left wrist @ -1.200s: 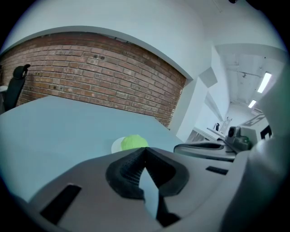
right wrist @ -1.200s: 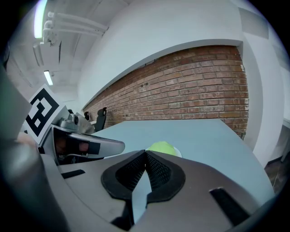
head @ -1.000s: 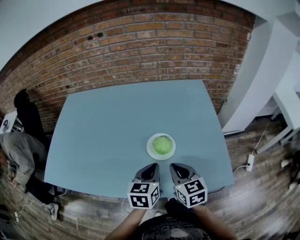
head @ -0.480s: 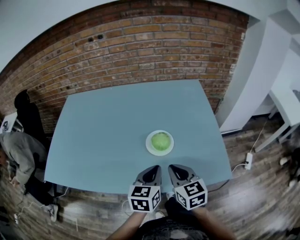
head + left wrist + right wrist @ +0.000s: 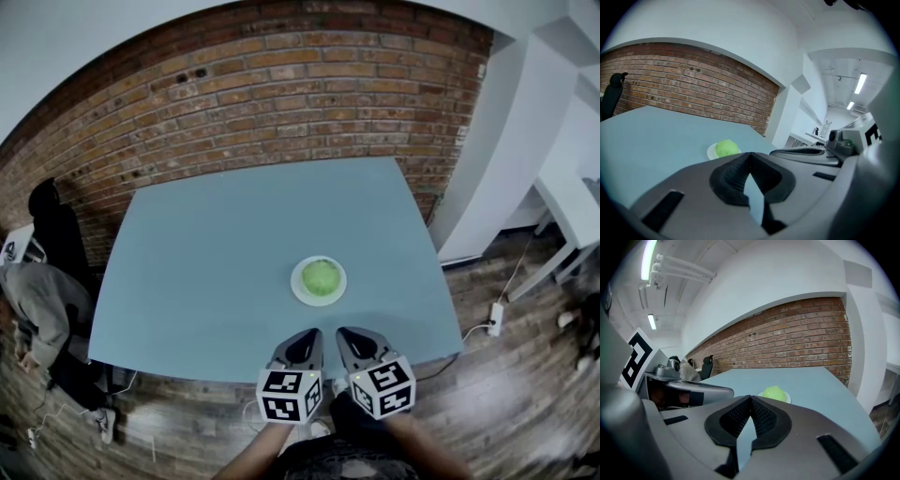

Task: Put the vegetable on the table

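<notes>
Our left gripper (image 5: 303, 336) and right gripper (image 5: 352, 335) hover closed, holding nothing, at the pale blue table (image 5: 206, 262)'s near edge; the round green vegetable (image 5: 321, 277) rests on a white plate (image 5: 298, 289), not the bare tabletop.

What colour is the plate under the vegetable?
White; the plate shows best in the head view.

A red brick wall (image 5: 281, 103) runs behind the far edge of the blue-grey table (image 5: 206, 262). A white pillar (image 5: 506, 159) stands off its far right corner. The brown floor (image 5: 525, 412) is brick-patterned. A black office chair (image 5: 52, 234) stands beyond the left edge. Strip lights (image 5: 648, 258) glow overhead.
</notes>
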